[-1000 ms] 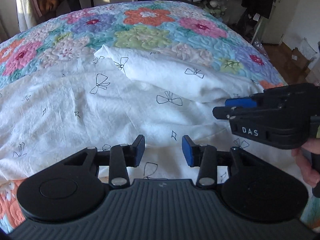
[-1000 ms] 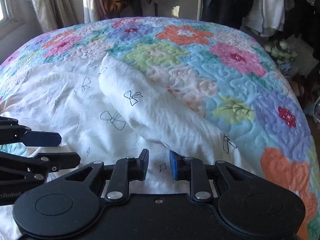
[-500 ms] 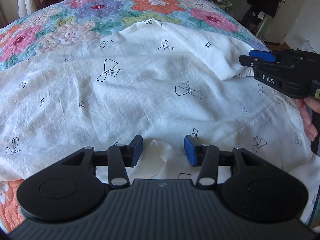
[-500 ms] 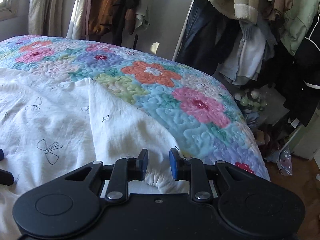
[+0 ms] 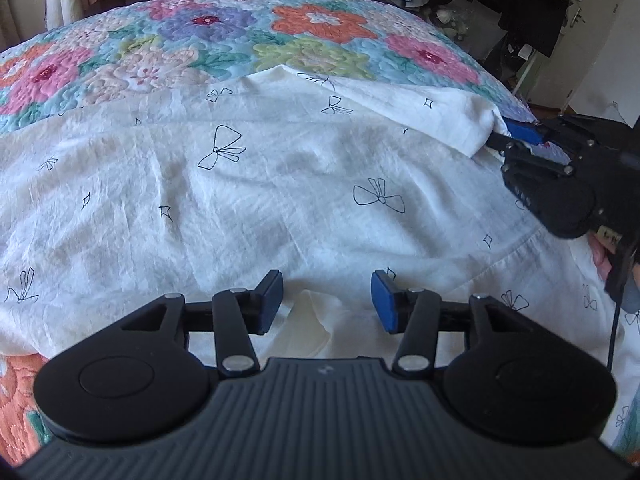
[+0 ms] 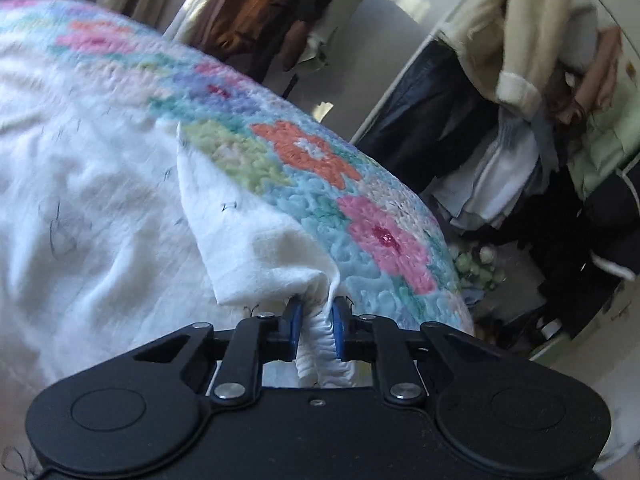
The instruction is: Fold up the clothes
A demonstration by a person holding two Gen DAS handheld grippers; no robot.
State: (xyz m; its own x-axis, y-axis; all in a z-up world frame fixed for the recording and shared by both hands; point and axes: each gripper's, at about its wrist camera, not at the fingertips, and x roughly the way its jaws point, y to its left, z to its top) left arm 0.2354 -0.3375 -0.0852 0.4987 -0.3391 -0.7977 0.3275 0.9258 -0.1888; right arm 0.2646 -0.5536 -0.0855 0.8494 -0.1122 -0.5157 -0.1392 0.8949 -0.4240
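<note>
A white garment [image 5: 280, 184] printed with small black bows lies spread over the flowered quilt [image 5: 248, 36]. My left gripper [image 5: 326, 304] is open, low over the garment's near edge, with a small fold of cloth between the fingers but not pinched. My right gripper [image 6: 316, 322] is shut on the garment's gathered elastic cuff [image 6: 320, 344] and pulls that sleeve [image 6: 256, 252] out to the right. It shows in the left wrist view [image 5: 516, 136] at the right, gripping the sleeve end [image 5: 472, 124].
The quilt [image 6: 320, 184] covers a bed that drops off at the right. Hanging clothes [image 6: 528, 40] and a rack stand beyond the bed. A door and floor clutter [image 5: 560, 60] are at the far right.
My right gripper has swung to the right and tilted, drawing the sleeve taut by its cuff. My left gripper has stayed open over the near edge, shifting slightly.
</note>
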